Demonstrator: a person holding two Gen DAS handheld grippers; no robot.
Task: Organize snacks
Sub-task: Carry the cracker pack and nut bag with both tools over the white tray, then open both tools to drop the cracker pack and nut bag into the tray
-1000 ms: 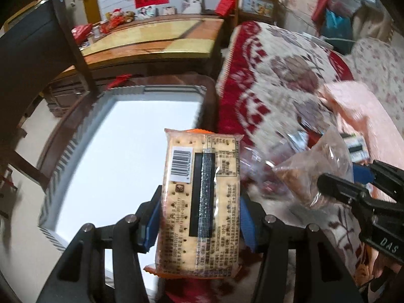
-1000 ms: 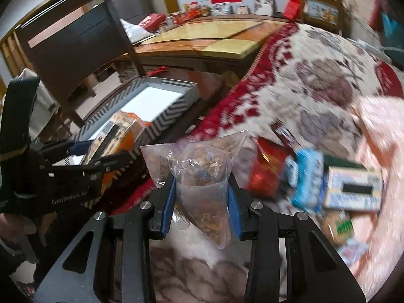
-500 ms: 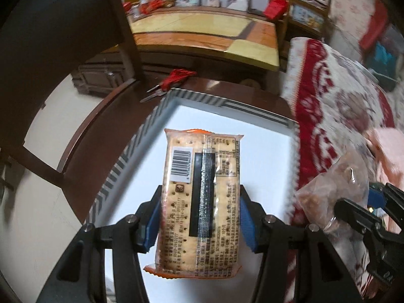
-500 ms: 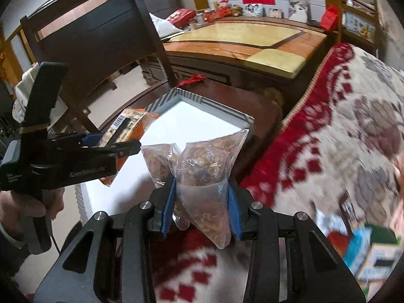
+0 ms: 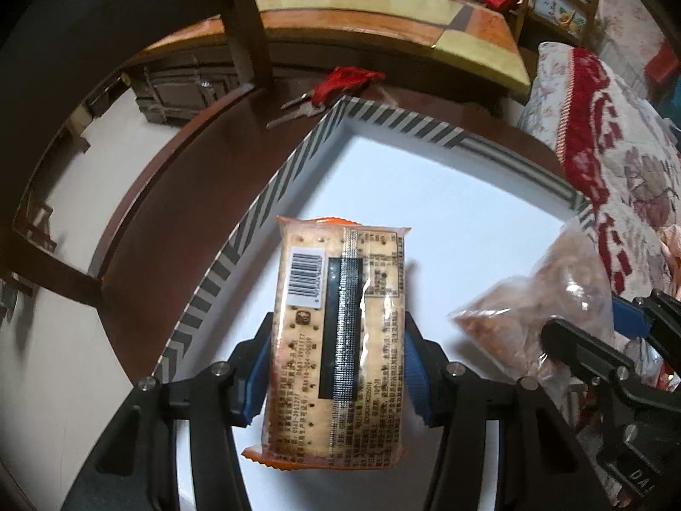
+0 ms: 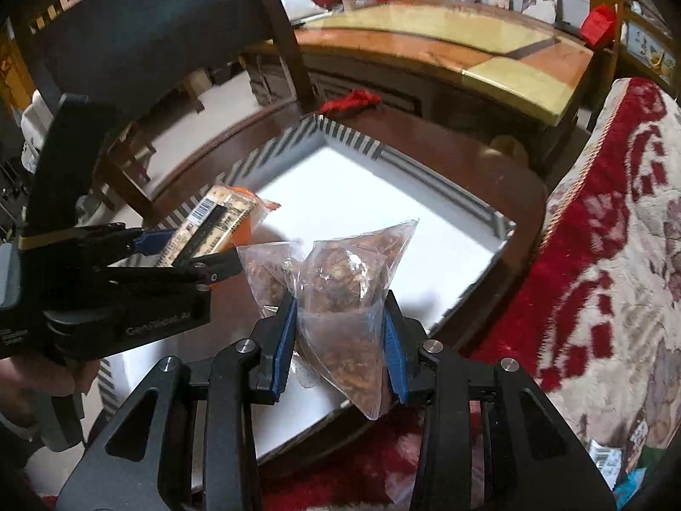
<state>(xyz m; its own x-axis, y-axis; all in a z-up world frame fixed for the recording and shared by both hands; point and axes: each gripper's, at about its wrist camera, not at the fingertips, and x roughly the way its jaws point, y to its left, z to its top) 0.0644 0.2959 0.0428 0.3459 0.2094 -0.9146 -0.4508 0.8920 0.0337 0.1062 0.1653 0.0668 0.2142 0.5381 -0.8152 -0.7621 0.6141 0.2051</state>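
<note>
Left wrist view: left gripper (image 5: 338,377) pinches cracker packet (image 5: 338,340) upright over striped box (image 5: 385,121), ready to drop. Right gripper (image 6: 338,340) clamps clear nut bag (image 6: 344,294) by its middle at 3 o'clock, likely headed into the same box.

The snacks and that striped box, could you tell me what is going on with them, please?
A person is sorting snacks with a handheld gripper in each hand. The left gripper is shut on a cracker packet, barcode side up, and the right gripper is shut on a clear bag of brown snacks. Both are held above the white-bottomed box with a striped rim, which sits on a dark wooden table. Neither snack is inside yet.
</note>
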